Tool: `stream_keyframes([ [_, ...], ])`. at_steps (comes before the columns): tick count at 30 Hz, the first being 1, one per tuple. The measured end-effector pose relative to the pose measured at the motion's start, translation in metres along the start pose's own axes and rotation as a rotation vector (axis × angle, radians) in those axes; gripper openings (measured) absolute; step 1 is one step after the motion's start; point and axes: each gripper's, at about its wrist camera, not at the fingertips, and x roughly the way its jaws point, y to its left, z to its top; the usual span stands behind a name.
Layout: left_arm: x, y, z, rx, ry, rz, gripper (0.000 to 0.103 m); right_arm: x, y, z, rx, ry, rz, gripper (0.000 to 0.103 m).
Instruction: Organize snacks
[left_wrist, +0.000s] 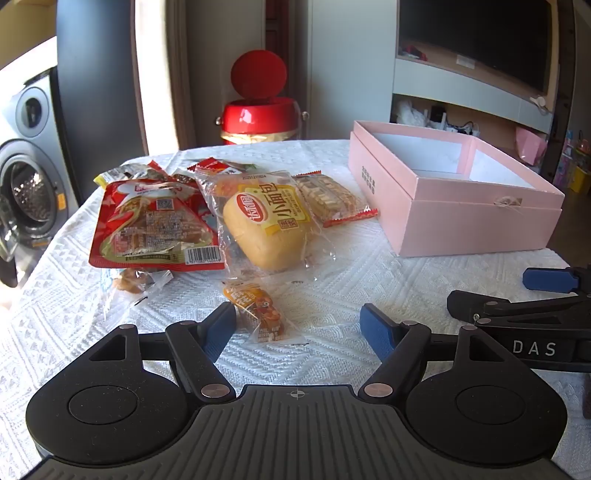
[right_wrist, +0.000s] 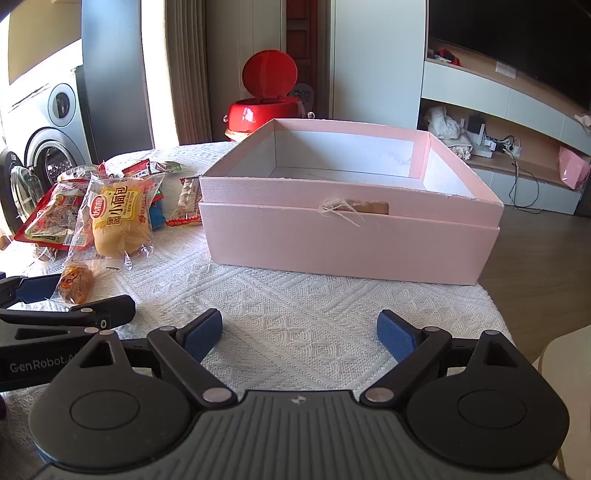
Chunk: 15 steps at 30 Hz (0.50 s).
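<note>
Both claws gape wide and hold nothing: the left gripper (left_wrist: 297, 328) faces the heaped snacks (left_wrist: 207, 214), presumably to pick first. Right gripper (right_wrist: 299, 336) waits before the empty pink box (right_wrist: 351, 236), their likely home.

Washing machine (left_wrist: 26, 192) cut off at left edge — snacks beneath red packet (left_wrist: 155, 225) hidden

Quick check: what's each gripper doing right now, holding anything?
Left gripper: open, holding nothing.
Right gripper: open, holding nothing.
</note>
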Motion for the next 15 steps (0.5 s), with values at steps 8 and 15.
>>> stream_keyframes([
  [8, -0.0019, -0.0019, -0.0011, 0.004, 0.010, 0.002, 0.080, 0.0019, -0.0010, 0.0012, 0.009, -0.001, 0.010, 0.092],
  [15, -0.0011, -0.0020, -0.0007, 0.006, 0.012, 0.004, 0.080, 0.0000, -0.0033, 0.0006, 0.011, 0.000, 0.003, 0.092],
])
